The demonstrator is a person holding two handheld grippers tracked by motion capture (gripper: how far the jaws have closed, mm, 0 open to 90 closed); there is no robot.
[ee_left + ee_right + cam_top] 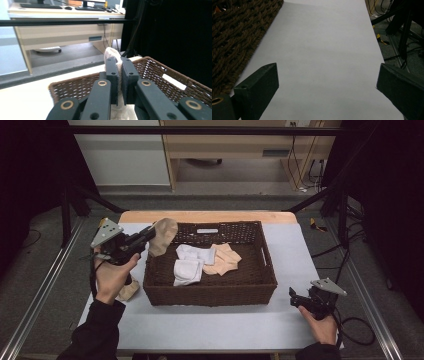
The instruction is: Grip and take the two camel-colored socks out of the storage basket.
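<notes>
Between the jaws of the left gripper (150,234) hangs a beige sock (162,236), pinched tight; the left gripper view shows the two black pads pressed onto the knitted fabric (119,72), which rises above their tips and drops below them. From the high view the sock dangles just ahead of the jaws, over the near-left corner of the brown wicker basket (210,292), with the person's left hand (112,275) wrapped around the gripper's body. Beyond the jaws, inside the basket, lie two white socks (189,265) and a beige pair (223,258), touching one another. Behind the left gripper, beside the wrist on the grey table cover (295,255), sits another beige sock (127,291). The right gripper (295,299) rests low on the cover to the basket's right, its jaws wide apart with only bare grey surface (324,62) between them; the basket's woven wall (234,37) lies just outside one jaw.
</notes>
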